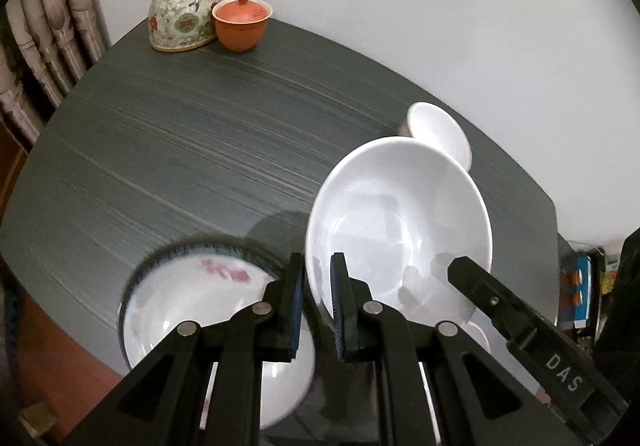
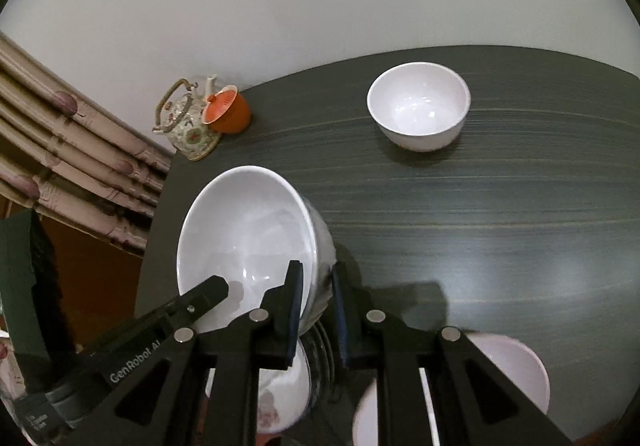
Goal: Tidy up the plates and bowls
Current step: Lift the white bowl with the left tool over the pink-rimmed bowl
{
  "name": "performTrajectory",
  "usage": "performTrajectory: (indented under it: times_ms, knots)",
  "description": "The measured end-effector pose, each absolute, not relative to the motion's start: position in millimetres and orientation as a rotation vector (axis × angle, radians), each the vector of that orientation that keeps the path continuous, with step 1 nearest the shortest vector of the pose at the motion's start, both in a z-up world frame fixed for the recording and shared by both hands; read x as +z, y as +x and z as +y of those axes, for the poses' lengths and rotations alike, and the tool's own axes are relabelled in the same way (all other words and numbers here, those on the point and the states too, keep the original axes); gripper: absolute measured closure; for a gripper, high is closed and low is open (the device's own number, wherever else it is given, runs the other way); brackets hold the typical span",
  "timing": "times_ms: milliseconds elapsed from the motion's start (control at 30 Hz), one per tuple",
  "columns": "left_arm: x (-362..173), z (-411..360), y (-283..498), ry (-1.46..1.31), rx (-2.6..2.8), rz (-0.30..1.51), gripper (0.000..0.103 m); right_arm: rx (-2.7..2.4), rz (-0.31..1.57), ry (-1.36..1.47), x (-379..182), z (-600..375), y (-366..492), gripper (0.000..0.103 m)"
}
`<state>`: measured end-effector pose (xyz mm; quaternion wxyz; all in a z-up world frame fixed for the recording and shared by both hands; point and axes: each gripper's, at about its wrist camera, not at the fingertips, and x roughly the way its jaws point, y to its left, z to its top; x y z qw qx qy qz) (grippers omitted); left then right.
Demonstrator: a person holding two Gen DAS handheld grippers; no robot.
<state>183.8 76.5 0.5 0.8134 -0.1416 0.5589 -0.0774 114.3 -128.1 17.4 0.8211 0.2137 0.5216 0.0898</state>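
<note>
A large white bowl [image 1: 400,214] hangs tilted above the dark table, held from both sides. My left gripper [image 1: 318,266] is shut on its left rim. My right gripper [image 2: 318,274] is shut on the opposite rim of the same bowl [image 2: 244,222]. A right finger [image 1: 476,282] shows across the bowl in the left wrist view. Under the left gripper sits a blue-rimmed bowl with pink flowers [image 1: 192,298]; it also appears as the flowered bowl [image 2: 280,402] below the right gripper. A small white bowl [image 2: 418,106] stands alone farther back on the table.
A flowered teapot [image 1: 180,10] and an orange lidded cup [image 1: 240,24] stand at the table's far corner by the wall. Another white bowl [image 2: 520,366] lies near the front edge. A curtain [image 2: 80,166] hangs left of the table [image 2: 480,226].
</note>
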Motion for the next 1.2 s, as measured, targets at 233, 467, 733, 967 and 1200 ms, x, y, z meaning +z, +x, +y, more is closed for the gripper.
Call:
performTrajectory:
  times_ms: [233, 467, 733, 967, 1200]
  knots:
    - [2.6, 46.9, 136.8, -0.277, -0.233, 1.201, 0.092, 0.145, 1.085, 0.432, 28.3, -157.3, 56.3, 0.087]
    - [-8.4, 7.6, 111.3, -0.206, -0.277, 1.222, 0.092, 0.088, 1.103, 0.482, 8.5, -194.3, 9.7, 0.087]
    - [-28.9, -23.1, 94.5, -0.154, -0.308, 1.292, 0.092, 0.041, 1.134, 0.501, -13.9, -219.1, -12.5, 0.087]
    - [-46.5, -37.3, 99.1, -0.108, -0.309, 1.340, 0.092, 0.029, 1.186, 0.509, -37.4, -226.8, -15.3, 0.087]
    - [-59.2, -37.8, 101.7, -0.081, -0.293, 1.372, 0.092, 0.032, 1.220, 0.504, -49.6, -225.7, -11.9, 0.087]
